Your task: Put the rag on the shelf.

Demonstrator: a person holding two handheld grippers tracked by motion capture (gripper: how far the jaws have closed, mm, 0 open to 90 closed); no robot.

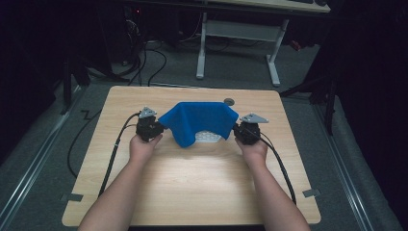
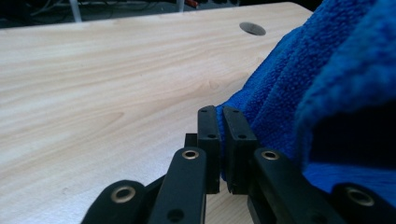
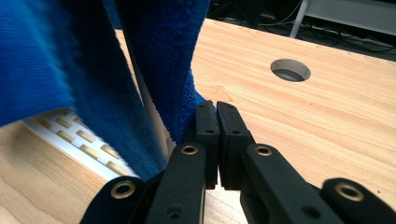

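Both grippers pinch the blue towel (image 1: 199, 122) by its side edges, the left gripper (image 1: 156, 126) and right gripper (image 1: 239, 130) each clamped tight on cloth. It hangs between them over a white slotted basket (image 1: 208, 137), toward the desk's (image 1: 192, 192) far edge.

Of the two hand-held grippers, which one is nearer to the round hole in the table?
The right hand-held gripper. The round hole lies just beyond the blue cloth's right part, while the left hand-held gripper holds the cloth's far side.
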